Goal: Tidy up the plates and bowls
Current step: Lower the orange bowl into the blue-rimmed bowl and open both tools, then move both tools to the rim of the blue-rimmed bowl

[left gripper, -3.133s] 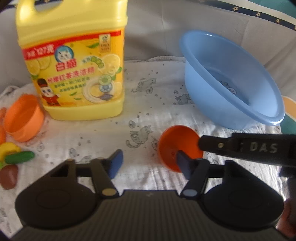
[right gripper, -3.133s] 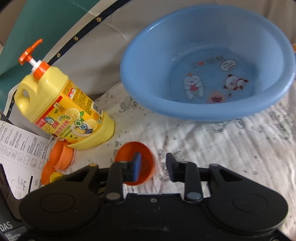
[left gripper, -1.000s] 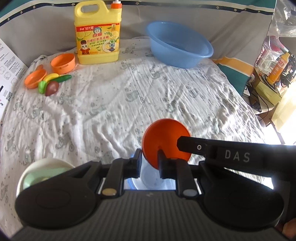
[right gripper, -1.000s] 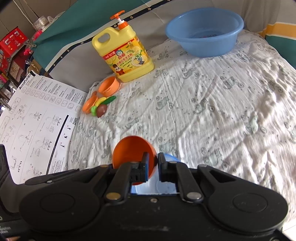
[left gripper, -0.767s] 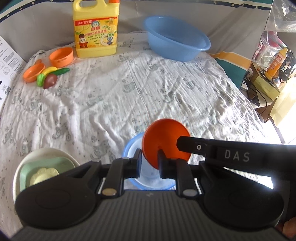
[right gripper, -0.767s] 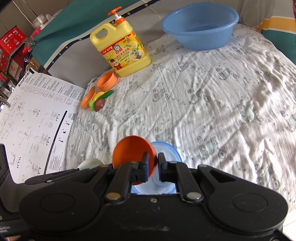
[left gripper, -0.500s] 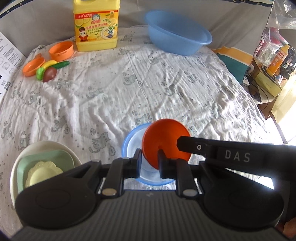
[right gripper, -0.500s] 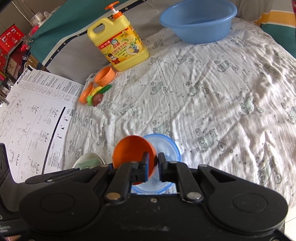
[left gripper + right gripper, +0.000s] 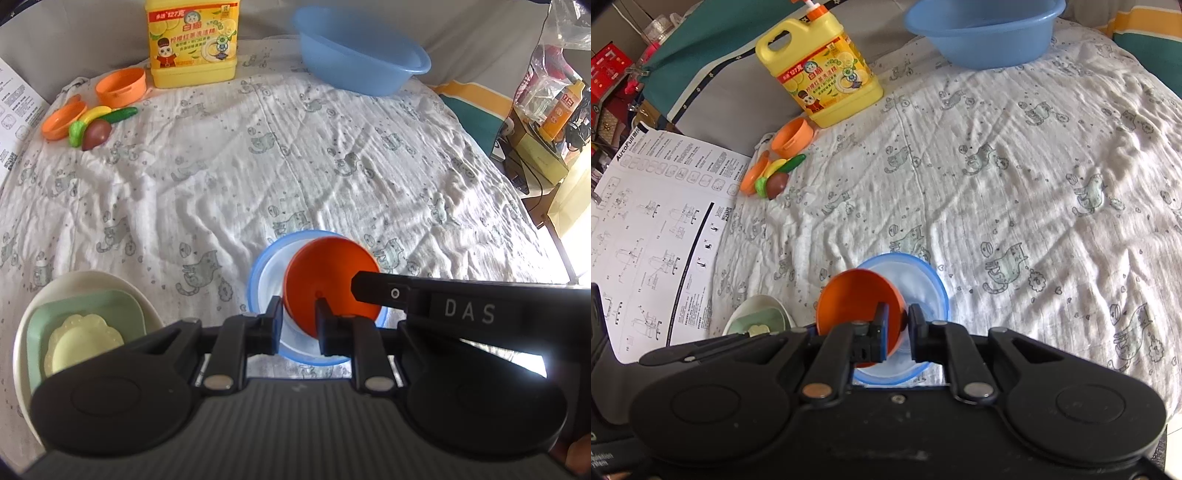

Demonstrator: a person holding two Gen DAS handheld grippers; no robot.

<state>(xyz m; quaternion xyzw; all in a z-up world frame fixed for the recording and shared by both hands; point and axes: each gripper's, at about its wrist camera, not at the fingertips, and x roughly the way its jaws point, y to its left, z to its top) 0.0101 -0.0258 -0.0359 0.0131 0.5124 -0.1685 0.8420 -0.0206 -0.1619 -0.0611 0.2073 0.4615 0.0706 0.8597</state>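
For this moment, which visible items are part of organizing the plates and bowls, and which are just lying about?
Part of the job:
- orange bowl, gripped on its rim by both the left gripper and the right gripper
- blue-rimmed plate beneath it
- stacked dishes

Lying about:
- detergent jug
- blue basin
- toy food
- instruction sheet

Both views look steeply down along their own jaws at a cloth-covered bed (image 9: 295,155), from close above an orange bowl (image 9: 325,273) pinched between each pair of jaws over a blue-rimmed plate (image 9: 266,266). The left wrist view faces straight toward a yellow detergent jug (image 9: 192,40) and blue basin (image 9: 354,59) far beyond the jaws; the right wrist view sees both from further right, angled leftward.
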